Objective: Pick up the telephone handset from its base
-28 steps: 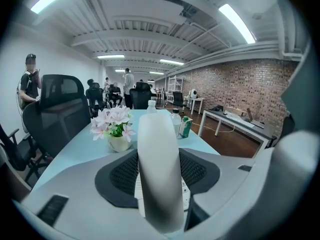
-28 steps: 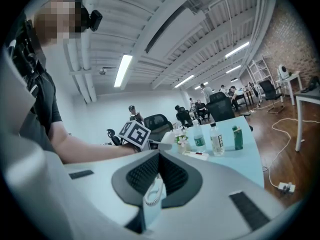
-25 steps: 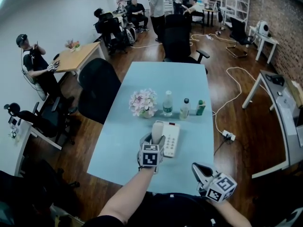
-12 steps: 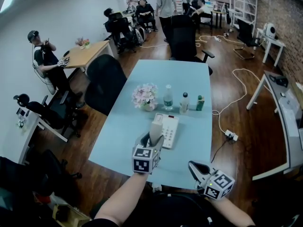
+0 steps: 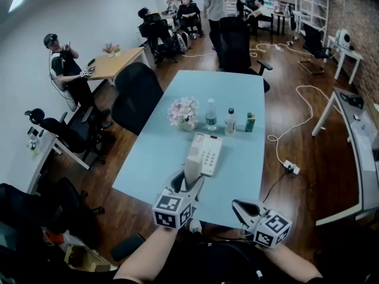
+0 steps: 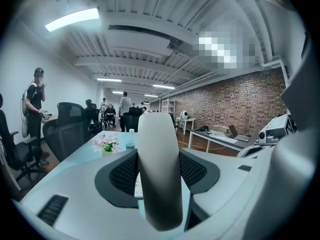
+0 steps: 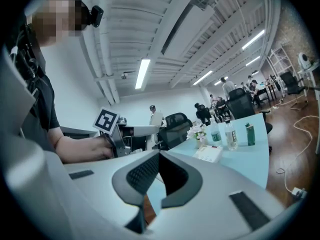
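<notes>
left gripper clamped on handset, forearm stretched forward; right gripper jaws together, empty, pointing forward, close to body

**Handset Held Upright at the Blue Table**

The left gripper clasped the white handset upright, just in front of the telephone base on the blue table. Beyond the base stood flowers and a water bottle. The right gripper hung at the table's near edge.
</notes>
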Demonstrator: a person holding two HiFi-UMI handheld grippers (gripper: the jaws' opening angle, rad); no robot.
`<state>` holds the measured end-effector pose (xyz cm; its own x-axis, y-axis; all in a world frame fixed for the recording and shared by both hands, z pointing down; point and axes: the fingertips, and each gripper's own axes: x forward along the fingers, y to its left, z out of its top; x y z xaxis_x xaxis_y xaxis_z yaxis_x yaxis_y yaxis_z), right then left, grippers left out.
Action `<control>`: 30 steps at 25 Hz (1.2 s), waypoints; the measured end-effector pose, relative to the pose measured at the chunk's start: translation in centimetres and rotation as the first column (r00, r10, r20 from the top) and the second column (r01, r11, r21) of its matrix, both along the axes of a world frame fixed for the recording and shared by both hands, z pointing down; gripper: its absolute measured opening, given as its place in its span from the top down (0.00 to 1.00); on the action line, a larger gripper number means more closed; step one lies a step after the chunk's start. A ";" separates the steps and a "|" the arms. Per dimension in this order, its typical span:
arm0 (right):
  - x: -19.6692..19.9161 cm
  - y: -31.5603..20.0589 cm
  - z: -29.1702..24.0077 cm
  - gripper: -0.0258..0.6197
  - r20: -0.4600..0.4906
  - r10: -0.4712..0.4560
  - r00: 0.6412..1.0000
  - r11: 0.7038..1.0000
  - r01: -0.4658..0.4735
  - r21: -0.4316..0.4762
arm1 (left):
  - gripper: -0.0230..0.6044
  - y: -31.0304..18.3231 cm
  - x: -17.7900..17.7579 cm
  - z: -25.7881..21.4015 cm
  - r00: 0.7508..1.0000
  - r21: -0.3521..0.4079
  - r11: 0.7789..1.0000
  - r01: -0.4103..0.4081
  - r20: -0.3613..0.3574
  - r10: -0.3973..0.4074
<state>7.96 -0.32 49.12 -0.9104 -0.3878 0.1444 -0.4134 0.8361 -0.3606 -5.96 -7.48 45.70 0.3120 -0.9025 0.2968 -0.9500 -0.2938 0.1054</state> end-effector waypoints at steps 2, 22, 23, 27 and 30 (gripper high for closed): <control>0.3 0.7 0.2 0.94 0.002 -0.011 1.000 1.000 0.011 -0.001 | 0.59 1.6 0.5 -0.1 1.000 0.008 1.000 0.000 -0.003 0.000; 1.0 4.2 1.7 0.94 -0.006 -0.056 0.998 0.998 0.056 -0.016 | 0.59 12.2 3.8 2.4 0.998 -0.043 0.999 0.025 -0.056 -0.027; 1.0 4.3 1.9 0.94 -0.006 -0.055 0.998 0.998 0.055 -0.018 | 0.59 12.3 3.8 2.4 0.998 -0.041 0.999 0.027 -0.056 -0.029; 1.0 4.2 1.8 0.94 -0.011 -0.048 0.999 0.999 0.048 -0.007 | 0.59 12.2 3.9 2.3 0.998 -0.032 0.999 0.030 -0.048 -0.031; 1.1 4.1 1.6 0.94 -0.013 -0.045 0.999 0.999 0.046 0.003 | 0.59 12.1 4.0 2.3 0.998 -0.031 0.999 0.028 -0.047 -0.029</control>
<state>9.03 3.81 50.76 -0.9251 -0.3466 0.1553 -0.3797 0.8555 -0.3522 -1.98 4.58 47.97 0.3007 -0.9022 0.3094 -0.9517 -0.2628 0.1587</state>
